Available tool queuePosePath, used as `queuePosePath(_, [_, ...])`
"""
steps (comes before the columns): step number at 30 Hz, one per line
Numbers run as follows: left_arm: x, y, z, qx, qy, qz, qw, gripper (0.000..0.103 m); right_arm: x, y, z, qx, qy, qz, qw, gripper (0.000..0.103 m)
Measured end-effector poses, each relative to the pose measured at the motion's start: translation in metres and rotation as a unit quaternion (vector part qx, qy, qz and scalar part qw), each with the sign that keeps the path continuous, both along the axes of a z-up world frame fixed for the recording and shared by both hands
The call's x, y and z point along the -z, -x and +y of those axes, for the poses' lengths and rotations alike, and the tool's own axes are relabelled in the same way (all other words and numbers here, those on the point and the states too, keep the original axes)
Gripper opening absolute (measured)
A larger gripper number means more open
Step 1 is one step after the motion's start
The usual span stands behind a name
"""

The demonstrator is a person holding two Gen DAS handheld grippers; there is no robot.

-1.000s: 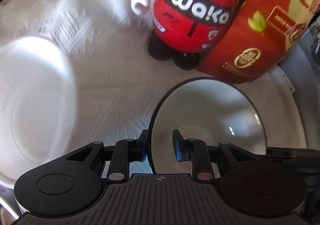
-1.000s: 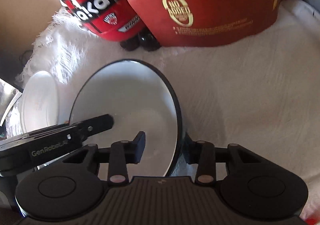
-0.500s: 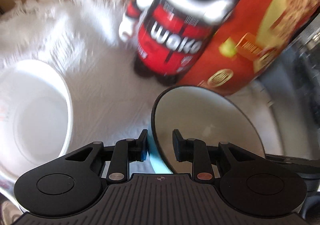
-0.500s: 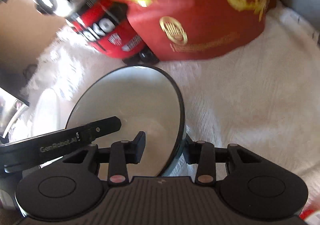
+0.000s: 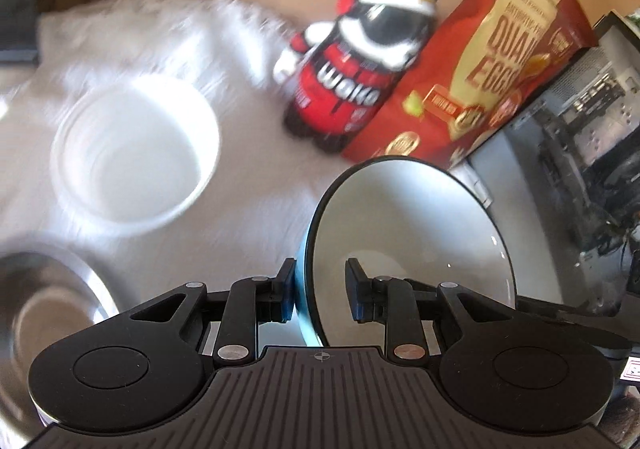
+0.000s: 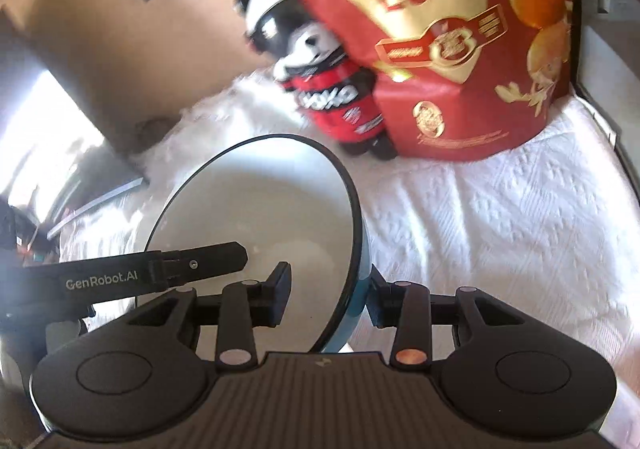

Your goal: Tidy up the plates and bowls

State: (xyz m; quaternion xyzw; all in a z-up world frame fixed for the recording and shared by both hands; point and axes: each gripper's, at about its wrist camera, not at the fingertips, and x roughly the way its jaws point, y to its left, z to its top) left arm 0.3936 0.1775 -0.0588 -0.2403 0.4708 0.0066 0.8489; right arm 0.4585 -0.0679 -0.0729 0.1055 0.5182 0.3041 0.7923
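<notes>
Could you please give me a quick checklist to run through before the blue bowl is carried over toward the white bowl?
1. Left claw straddles the blue bowl rim: ok.
2. Right claw straddles the opposite rim: ok.
3. Bowl clear of the white cloth: cannot tell.
4. White bowl empty: ok.
5. Bowl clear of the red bag and the toy figure: ok.
6. Steel bowl out of the path: cannot tell.

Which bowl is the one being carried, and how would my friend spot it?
Find the big red egg bag on the white cloth. In front of it, both tongs grip one bowl. Unlike the all-white bowl, it is blue outside with a dark rim.
</notes>
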Motion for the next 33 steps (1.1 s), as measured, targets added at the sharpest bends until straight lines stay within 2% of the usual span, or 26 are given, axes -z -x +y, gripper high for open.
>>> queuePosePath(5, [0.02,0.039,0.0,-0.015,0.002,0.029,0.9995,0.028,0.018,0.029,0.008,-0.028,0.004,0.027,0.999,0.039])
queuePosePath(13, [0.05,0.064,0.002,-0.038,0.003,0.056,0.9977,0.028,0.053,0.06,0.018,-0.046,0.026,0.058,0.997,0.039])
queuePosePath(20, [0.054,0.071,0.002,-0.041,0.002,0.048,0.998,0.027,0.062,0.068,0.021,-0.052,0.039,0.049,0.997,0.039])
queuePosePath(33, [0.051,0.073,0.007,-0.054,0.01,0.043,0.9976,0.025,0.063,0.065,0.02,-0.057,0.032,0.044,0.997,0.039])
